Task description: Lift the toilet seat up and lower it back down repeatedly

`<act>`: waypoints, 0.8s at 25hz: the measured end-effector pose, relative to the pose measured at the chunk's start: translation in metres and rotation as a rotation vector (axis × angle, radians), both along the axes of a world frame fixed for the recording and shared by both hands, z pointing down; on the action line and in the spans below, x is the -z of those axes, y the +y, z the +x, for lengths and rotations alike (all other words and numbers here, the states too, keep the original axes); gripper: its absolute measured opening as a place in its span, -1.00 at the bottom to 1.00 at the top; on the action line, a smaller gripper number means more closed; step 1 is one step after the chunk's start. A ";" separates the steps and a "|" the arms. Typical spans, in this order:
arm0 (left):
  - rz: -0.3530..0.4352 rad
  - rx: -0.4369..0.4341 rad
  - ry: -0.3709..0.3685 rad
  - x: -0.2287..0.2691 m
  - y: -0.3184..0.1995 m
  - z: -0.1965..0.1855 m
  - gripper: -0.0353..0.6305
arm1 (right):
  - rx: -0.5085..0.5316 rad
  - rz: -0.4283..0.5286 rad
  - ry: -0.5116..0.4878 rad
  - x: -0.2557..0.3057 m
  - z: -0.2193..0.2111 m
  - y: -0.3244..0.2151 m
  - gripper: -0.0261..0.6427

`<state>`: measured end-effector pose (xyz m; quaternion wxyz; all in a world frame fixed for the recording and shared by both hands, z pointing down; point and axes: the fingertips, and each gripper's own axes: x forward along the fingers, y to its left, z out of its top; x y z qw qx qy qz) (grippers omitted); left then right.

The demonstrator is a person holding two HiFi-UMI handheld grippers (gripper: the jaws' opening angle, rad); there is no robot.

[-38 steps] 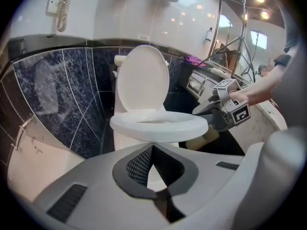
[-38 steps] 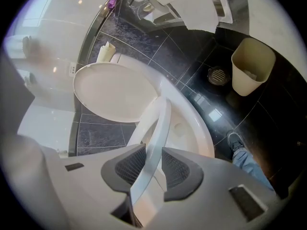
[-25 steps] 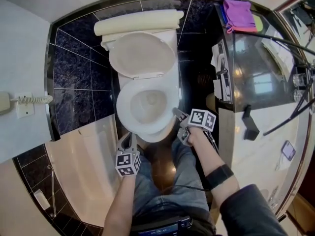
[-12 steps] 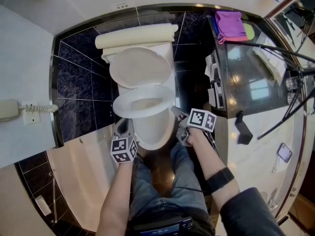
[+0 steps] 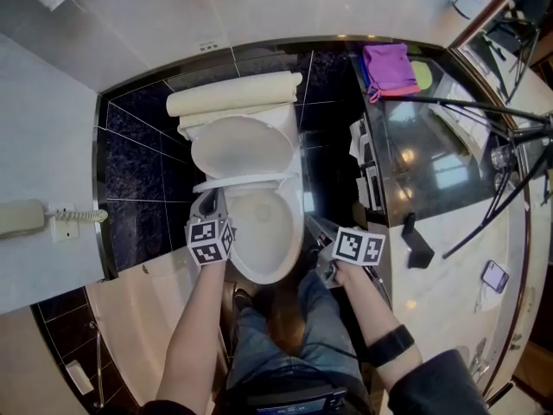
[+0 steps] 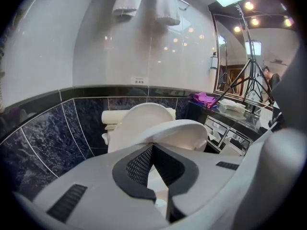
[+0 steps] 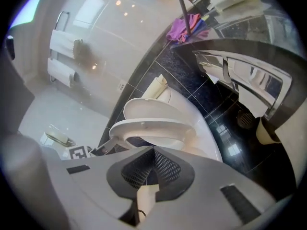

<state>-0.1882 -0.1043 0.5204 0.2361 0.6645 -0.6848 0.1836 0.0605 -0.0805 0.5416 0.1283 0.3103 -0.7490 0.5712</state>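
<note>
The left tongs (image 5: 211,199), pressed together, prop the half-raised toilet seat (image 5: 251,181) under its left rim above the bowl (image 5: 268,236), and it could slip off and slam down, as the right tongs (image 5: 311,221), just closed on nothing, hang clear.

Worn: blue jeans (image 5: 259,340); black wristband (image 5: 390,344) on right forearm; dark sleeve (image 5: 436,386) above it. Both left gripper (image 5: 207,204) and right gripper (image 5: 314,224): grey shells, white cubes, black square markers.

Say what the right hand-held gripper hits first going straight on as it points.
Most likely the half-raised white plastic toilet seat, straight ahead of the right hand-held gripper, whose jaws have just closed with nothing between them; depth is unclear.
</note>
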 end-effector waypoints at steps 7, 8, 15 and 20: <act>0.009 -0.010 -0.039 0.002 -0.056 -0.020 -0.89 | 0.073 0.141 0.039 0.033 0.014 0.004 -0.88; 0.009 -0.008 -0.041 0.002 -0.062 -0.022 -0.89 | 0.076 0.147 0.042 0.034 0.016 0.005 -0.88; -0.003 0.005 -0.046 -0.001 -0.077 -0.028 -0.89 | 0.099 0.192 0.048 0.038 0.019 0.005 -0.87; -0.014 -0.032 -0.052 0.015 -0.057 -0.014 -0.89 | 0.140 0.251 0.083 0.050 0.013 0.007 -0.87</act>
